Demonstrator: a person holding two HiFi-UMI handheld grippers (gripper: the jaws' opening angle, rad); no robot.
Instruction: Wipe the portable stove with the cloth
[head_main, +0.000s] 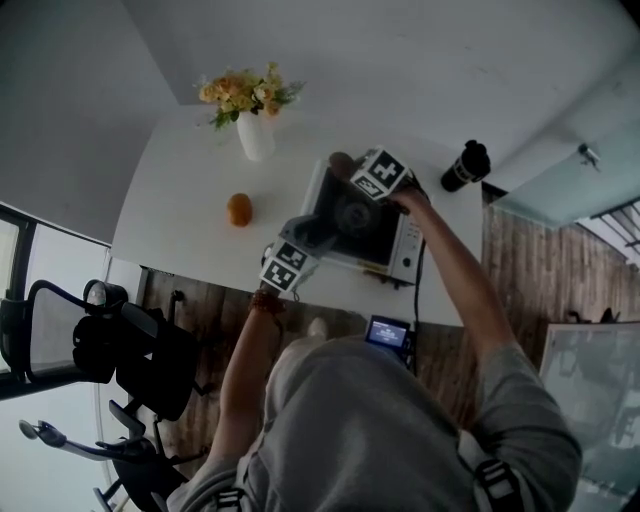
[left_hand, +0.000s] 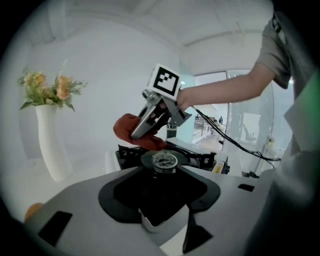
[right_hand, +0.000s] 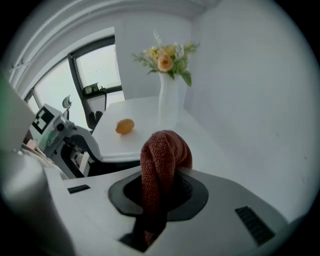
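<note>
pinching the red cloth (right_hand: 160, 165), right gripper (left_hand: 140, 131) leans over the portable stove (head_main: 403, 252).

No word, brand or number can be read: the only signs are black-and-white square markers on the cubes of the left hand-held gripper (head_main: 312, 235) and right hand-held gripper (left_hand: 136, 132), and the small lit screen (head_main: 388, 332) shows nothing legible.

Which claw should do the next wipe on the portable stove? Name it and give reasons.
Right. The right claw is shut on the cloth and holds it over the far side of the stove. The left claw carries no cloth and sits at the stove's near corner.
</note>
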